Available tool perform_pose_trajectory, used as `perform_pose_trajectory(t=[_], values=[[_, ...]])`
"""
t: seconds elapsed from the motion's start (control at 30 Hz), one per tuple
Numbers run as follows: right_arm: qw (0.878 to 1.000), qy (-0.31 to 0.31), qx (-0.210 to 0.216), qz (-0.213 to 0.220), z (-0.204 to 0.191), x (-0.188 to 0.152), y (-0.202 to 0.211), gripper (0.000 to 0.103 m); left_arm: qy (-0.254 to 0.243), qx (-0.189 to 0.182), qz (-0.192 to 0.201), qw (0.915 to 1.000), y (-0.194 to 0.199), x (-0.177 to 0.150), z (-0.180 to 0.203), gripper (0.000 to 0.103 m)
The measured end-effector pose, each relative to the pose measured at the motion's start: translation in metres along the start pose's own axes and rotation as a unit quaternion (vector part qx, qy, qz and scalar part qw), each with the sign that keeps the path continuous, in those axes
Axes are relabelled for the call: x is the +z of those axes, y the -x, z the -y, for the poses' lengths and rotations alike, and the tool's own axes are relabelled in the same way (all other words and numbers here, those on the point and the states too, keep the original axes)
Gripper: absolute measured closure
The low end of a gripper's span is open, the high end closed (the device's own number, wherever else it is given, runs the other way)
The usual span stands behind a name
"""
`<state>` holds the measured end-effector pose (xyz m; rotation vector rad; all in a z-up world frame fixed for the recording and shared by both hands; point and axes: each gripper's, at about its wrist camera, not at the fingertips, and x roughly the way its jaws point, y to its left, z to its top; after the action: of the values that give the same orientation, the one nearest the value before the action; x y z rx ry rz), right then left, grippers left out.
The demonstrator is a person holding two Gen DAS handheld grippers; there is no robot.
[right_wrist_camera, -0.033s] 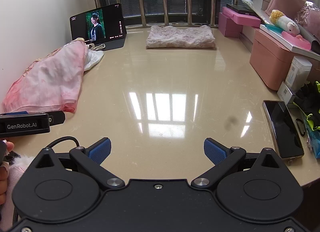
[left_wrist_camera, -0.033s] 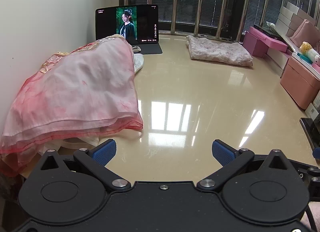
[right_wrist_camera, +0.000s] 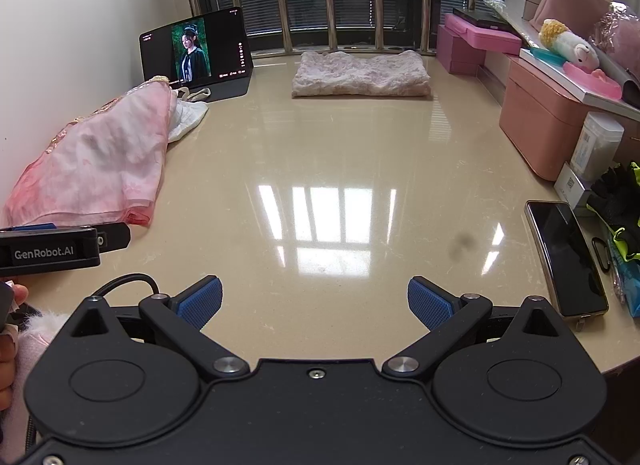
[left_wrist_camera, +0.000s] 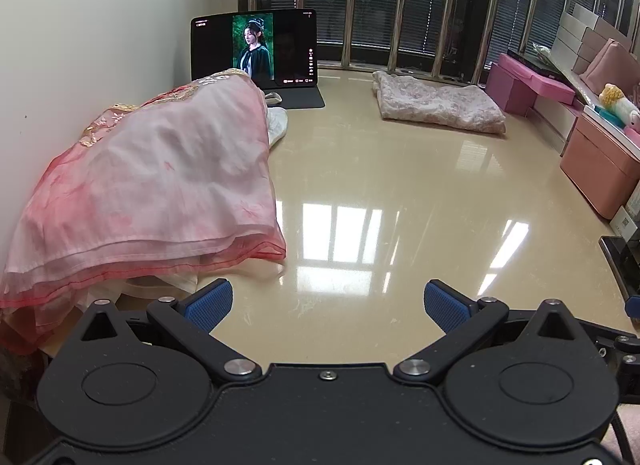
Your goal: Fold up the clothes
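A heap of pink sheer clothes [left_wrist_camera: 152,185] lies along the left wall on the beige table [left_wrist_camera: 380,193]; it also shows in the right wrist view [right_wrist_camera: 100,169]. A white garment [right_wrist_camera: 188,117] pokes out behind it. A folded pale floral garment [left_wrist_camera: 436,105] lies at the back by the window, also in the right wrist view [right_wrist_camera: 360,75]. My left gripper [left_wrist_camera: 328,303] is open and empty, just right of the heap's near hem. My right gripper [right_wrist_camera: 314,301] is open and empty over bare table. The left gripper's body [right_wrist_camera: 52,251] shows at the right view's left edge.
A tablet [left_wrist_camera: 256,49] playing video stands at the back left. Pink boxes [right_wrist_camera: 536,125] and clutter line the right side. A phone [right_wrist_camera: 568,257] lies near the right front edge. Black and yellow gloves [right_wrist_camera: 616,201] lie beside it.
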<state>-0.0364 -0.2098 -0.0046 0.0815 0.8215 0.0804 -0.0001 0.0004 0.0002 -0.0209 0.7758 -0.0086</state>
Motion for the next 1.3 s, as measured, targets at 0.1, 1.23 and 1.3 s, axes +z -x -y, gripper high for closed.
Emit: perform_pose_trajectory(t=[0.1, 1.23, 1.3], values=[[1.000, 0.000, 0.000, 0.000, -0.0006, 0.0004, -0.0010, 0.002, 0.001, -0.002, 0.000, 1.0000, 0.0004, 0.0002, -0.0006, 0.000], [1.000, -0.001, 0.001, -0.003, 0.0010, 0.0002, -0.0003, 0.002, 0.004, -0.007, -0.003, 1.0000, -0.0007, -0.0019, -0.0005, 0.000], [1.000, -0.002, 0.002, -0.003, 0.0011, 0.0001, -0.0003, 0.002, 0.004, -0.008, -0.004, 1.0000, -0.0008, -0.0019, -0.0006, 0.000]])
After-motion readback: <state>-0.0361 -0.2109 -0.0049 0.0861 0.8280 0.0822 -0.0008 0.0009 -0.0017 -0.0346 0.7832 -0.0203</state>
